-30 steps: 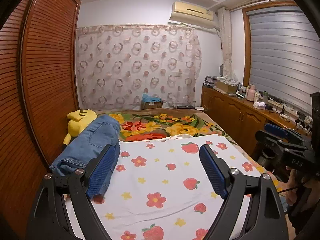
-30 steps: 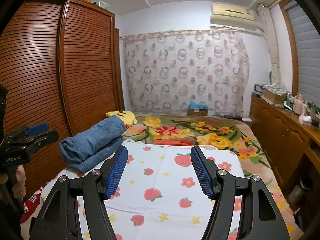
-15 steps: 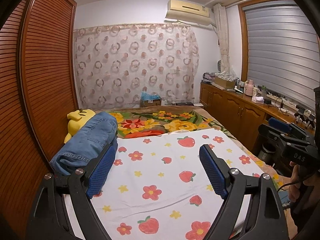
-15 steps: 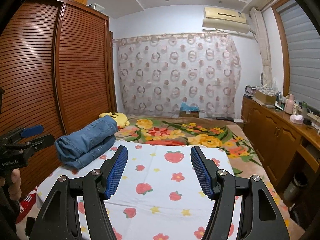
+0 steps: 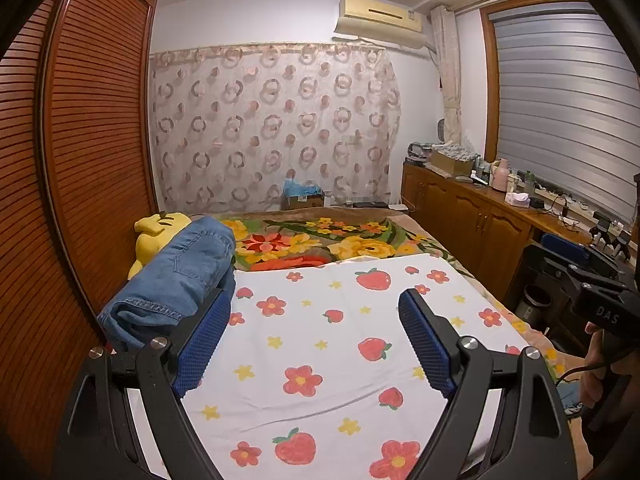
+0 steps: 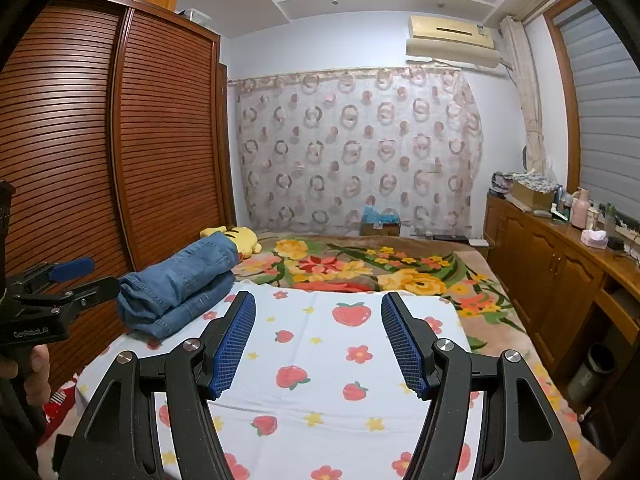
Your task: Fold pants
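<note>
Since both tools hang wide apart and empty above the near end of the strawberry-and-flower sheet (image 5: 320, 344), the left gripper (image 5: 314, 330) and the right gripper (image 6: 318, 332) look, to my eye, finished with the cloth and clear of it, blue pads spread. Farther back on the left, by the slatted wardrobe (image 6: 120, 160), lie the folded blue jeans (image 6: 180, 284), one bundle doubled over, probably set aside to free the sheet. Beyond them sit one yellow plush toy (image 5: 158, 232), one floral blanket (image 6: 360, 264) and one cardboard box (image 6: 380, 224) before the curtain.
</note>
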`<state>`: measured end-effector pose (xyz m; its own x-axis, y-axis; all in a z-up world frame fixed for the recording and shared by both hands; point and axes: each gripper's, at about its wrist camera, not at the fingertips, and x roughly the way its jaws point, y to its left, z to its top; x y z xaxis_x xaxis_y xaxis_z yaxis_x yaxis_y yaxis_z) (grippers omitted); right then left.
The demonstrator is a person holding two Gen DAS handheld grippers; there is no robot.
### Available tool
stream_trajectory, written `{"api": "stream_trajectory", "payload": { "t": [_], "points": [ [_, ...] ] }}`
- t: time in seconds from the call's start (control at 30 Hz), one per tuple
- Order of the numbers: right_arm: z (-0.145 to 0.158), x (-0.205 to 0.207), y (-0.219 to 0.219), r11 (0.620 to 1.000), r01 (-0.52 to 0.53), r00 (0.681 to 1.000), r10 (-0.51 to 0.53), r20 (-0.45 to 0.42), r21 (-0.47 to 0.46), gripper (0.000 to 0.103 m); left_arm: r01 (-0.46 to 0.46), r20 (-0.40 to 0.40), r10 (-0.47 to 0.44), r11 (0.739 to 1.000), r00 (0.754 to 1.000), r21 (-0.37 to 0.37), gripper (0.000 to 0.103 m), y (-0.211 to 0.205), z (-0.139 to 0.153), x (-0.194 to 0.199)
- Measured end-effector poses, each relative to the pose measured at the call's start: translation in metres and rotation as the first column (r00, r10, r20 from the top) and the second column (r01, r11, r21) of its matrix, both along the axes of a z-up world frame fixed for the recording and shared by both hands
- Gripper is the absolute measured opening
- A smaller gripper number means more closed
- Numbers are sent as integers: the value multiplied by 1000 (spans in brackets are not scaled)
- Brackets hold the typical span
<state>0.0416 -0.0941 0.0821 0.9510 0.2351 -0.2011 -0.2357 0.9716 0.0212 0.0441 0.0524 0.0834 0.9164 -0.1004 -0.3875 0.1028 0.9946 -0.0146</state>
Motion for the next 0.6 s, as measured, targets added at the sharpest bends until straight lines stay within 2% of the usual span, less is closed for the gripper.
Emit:
{"api": "stream_trajectory", "payload": {
  "t": [0.6],
  "points": [
    [-1, -1, -7, 1000, -8, 1000, 8, -5, 0, 68, 1, 1, -1, 1000, 1000, -1, 87, -1, 2, -1]
  ]
}}
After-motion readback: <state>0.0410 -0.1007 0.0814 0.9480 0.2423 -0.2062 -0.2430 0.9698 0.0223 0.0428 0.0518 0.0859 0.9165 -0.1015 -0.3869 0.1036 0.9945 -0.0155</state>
